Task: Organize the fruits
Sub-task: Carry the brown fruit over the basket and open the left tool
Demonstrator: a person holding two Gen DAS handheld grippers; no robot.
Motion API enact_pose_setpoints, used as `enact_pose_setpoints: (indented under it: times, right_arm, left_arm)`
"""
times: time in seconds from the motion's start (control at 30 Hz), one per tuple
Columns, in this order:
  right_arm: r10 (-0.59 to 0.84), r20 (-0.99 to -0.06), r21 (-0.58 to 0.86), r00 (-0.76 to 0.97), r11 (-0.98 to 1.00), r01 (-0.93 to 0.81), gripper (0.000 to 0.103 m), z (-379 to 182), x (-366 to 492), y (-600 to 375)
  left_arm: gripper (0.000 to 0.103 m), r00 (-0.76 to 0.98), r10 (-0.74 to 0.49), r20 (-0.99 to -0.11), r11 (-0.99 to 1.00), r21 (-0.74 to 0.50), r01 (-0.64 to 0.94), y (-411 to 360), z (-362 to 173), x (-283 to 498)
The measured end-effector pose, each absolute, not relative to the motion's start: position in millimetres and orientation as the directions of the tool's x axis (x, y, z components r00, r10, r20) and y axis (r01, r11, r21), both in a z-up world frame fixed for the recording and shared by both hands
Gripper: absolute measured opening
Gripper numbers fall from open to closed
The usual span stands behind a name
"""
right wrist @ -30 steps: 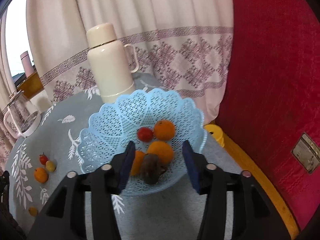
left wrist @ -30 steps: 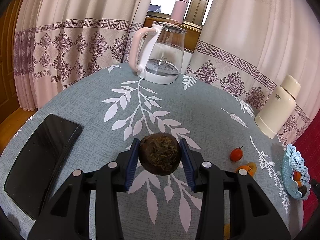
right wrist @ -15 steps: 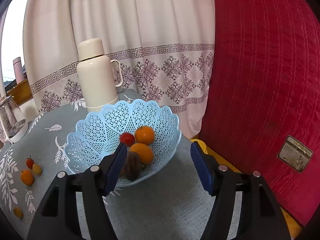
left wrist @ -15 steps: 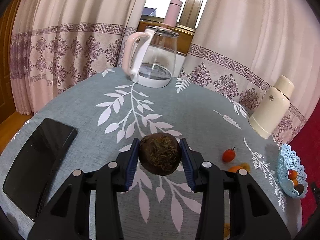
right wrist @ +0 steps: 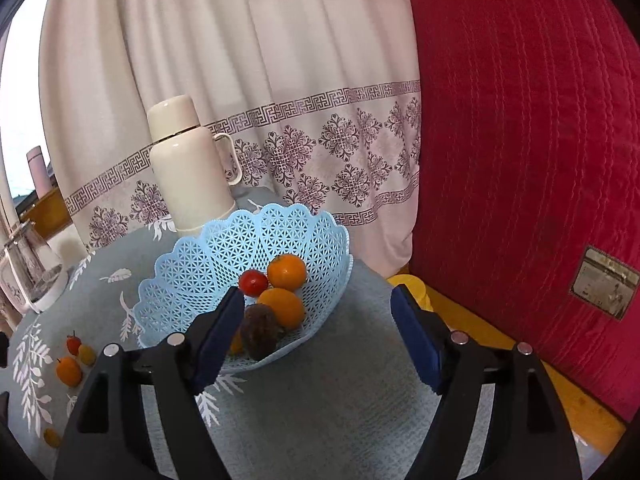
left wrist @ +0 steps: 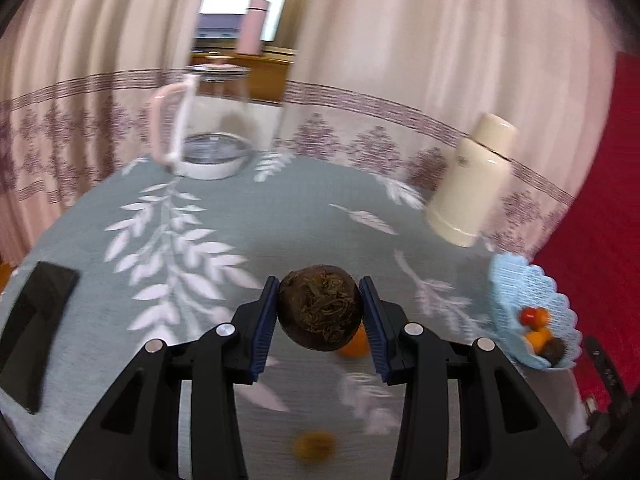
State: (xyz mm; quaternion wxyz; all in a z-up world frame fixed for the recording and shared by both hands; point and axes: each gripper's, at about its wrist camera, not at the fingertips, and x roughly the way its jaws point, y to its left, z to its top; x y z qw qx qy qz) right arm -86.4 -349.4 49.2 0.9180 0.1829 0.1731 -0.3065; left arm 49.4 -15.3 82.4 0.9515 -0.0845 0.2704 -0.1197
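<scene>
My left gripper (left wrist: 320, 312) is shut on a dark brown round fruit (left wrist: 320, 306) and holds it above the grey leaf-patterned table. The light blue lattice basket (left wrist: 516, 284) stands at the right table edge with several fruits inside. In the right wrist view the basket (right wrist: 200, 264) holds two oranges (right wrist: 286, 272), a red tomato (right wrist: 253, 282) and a dark brown fruit (right wrist: 259, 332). My right gripper (right wrist: 320, 320) is open and empty, just in front of the basket. Loose small fruits (right wrist: 69, 369) lie on the table at the left.
A cream thermos (right wrist: 184, 172) stands behind the basket. A glass kettle (left wrist: 208, 124) stands at the table's far side. A black phone (left wrist: 32, 320) lies at the left edge. A small orange fruit (left wrist: 314, 445) lies under my left gripper. A red cushion (right wrist: 520, 140) is at the right.
My left gripper has swung to the right with the dark fruit, bringing the basket closer into view. My right gripper has opened wider and drawn back from the basket.
</scene>
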Motion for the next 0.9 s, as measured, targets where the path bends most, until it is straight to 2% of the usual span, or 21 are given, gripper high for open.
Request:
enact_pose_setpoints:
  times: [0.1,0.17,0.53,0.9]
  right_arm:
    - [-0.495,-0.422,0.240,0.759,0.746,0.621,0.077,49,-89,-349]
    - [-0.499,-0.414,0.247,0.762,0.744,0.621,0.087,49,-91,-349]
    - [-0.504,-0.410,0.290,0.761,0.719,0.632,0.087,48,-94,-355]
    - [-0.498,-0.407,0.293,0.766,0.723,0.626,0.087,48,-96,-356]
  left_arm:
    - [0.042,0.804,-0.324,-0.500,0.943,-0.236,0.233,-37,85,50]
    - [0.042,0.788,-0.353,-0.505,0.934,-0.241,0.263,-53,87,52]
    - [0.042,0.721,-0.470,-0.510,0.879,-0.194,0.436,-149,98,54]
    - [0.042,0.633,-0.520,-0.574,0.835,-0.185,0.518,-213,74,64]
